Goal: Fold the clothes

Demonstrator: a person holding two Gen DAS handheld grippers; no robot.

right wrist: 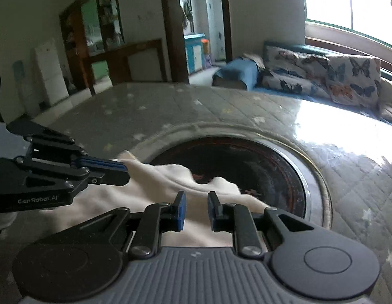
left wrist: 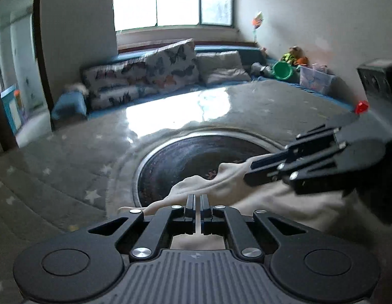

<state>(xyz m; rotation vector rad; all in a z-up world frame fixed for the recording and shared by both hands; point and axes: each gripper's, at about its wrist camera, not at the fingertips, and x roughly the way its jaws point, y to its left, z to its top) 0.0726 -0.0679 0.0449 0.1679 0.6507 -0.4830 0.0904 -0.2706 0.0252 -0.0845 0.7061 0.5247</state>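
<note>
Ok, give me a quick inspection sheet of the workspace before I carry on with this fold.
Surface: grey star-print quilted table cover with a round dark recessed pan in the middle.
Job's things: cream garment draped over the pan's near rim.
Clutter: nothing seen on the cover.
Grippers: left gripper shut on the garment's edge; right gripper open, at the cloth.
Cables: nothing seen.
Surroundings: butterfly-print cushions, window, green bowl.

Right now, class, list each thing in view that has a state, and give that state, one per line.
Left gripper: shut on the cream garment.
Right gripper: open, over the garment.
Cream garment: rumpled, unfolded, partly over the round inset.
Round inset: partly covered.
</note>
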